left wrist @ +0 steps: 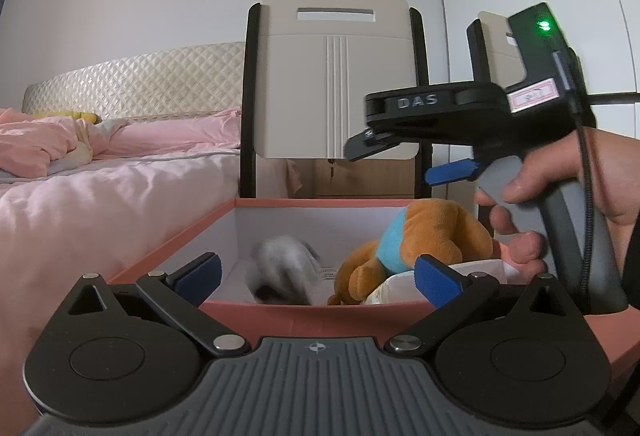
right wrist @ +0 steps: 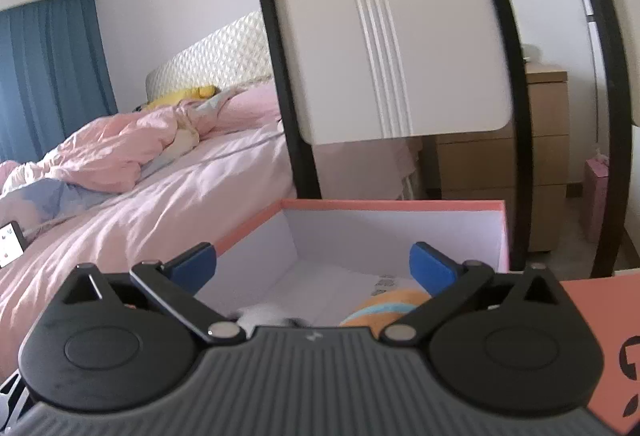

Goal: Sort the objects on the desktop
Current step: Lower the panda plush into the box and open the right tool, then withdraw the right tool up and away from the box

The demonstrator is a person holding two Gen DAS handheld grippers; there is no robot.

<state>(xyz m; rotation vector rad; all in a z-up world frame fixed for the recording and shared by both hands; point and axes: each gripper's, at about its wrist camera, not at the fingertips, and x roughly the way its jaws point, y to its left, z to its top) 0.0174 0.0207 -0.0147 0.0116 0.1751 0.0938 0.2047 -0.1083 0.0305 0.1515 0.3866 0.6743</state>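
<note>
A salmon-pink box (left wrist: 280,202) with a white inside stands in front of both grippers; it also shows in the right wrist view (right wrist: 392,204). In it lie an orange plush toy with a blue band (left wrist: 432,236), a blurred grey-white soft item (left wrist: 282,264) and a white crumpled item (left wrist: 394,288). My left gripper (left wrist: 318,278) is open and empty at the box's near rim. My right gripper (right wrist: 314,266) is open and empty above the box; the orange plush (right wrist: 384,308) lies just below it. In the left wrist view the right gripper (left wrist: 400,151) hangs above the box.
A bed with pink bedding (left wrist: 100,191) lies to the left. A cream chair back with black posts (left wrist: 336,75) stands behind the box. A wooden drawer unit (right wrist: 500,163) stands at the back right. The box lid (right wrist: 608,336) lies at the right.
</note>
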